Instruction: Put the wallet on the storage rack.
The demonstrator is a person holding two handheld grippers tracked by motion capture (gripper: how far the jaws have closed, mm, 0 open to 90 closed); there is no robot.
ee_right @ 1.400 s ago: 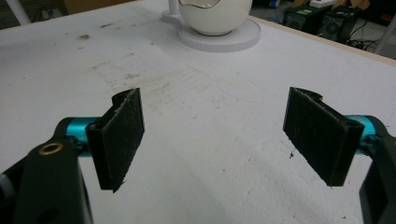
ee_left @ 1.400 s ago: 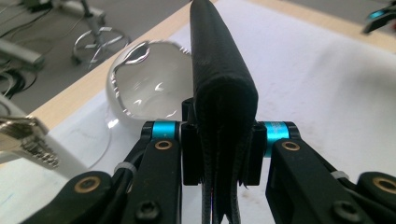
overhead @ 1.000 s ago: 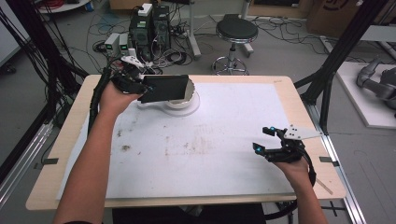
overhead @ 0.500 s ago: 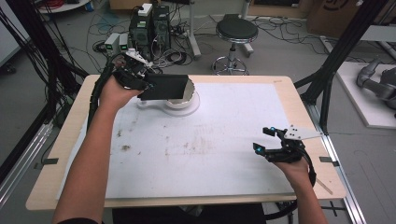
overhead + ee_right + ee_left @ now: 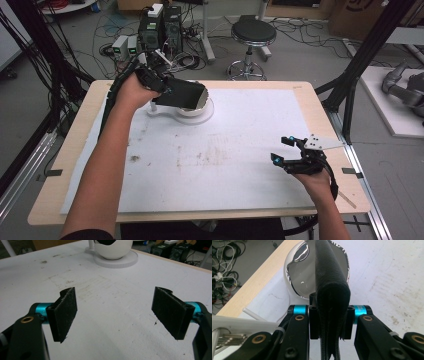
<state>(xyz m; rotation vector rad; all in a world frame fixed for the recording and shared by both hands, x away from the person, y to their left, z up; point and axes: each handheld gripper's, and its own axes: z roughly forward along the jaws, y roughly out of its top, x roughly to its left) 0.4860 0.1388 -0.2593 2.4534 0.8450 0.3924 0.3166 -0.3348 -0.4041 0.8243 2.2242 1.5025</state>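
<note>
My left gripper (image 5: 164,90) is shut on a black textured pad (image 5: 181,95) at the table's far left. In the left gripper view the pad (image 5: 329,277) runs forward from the left gripper (image 5: 329,312) across a round chrome-rimmed mirror (image 5: 303,272). The mirror's white shell (image 5: 113,248) sits on a white round base (image 5: 196,116); whether the pad touches the mirror I cannot tell. My right gripper (image 5: 281,149) rests low over the white sheet at the front right, open, with nothing between its pads (image 5: 65,312).
A white sheet (image 5: 225,165) covers most of the wooden table (image 5: 75,160). A white stem (image 5: 156,109) juts from the base towards the left. On the floor beyond the far edge are a stool (image 5: 253,32), computer boxes (image 5: 161,25) and cables.
The left hand has shifted slightly at the far left, still holding the pad over the mirror. The right gripper has stayed put and open.
</note>
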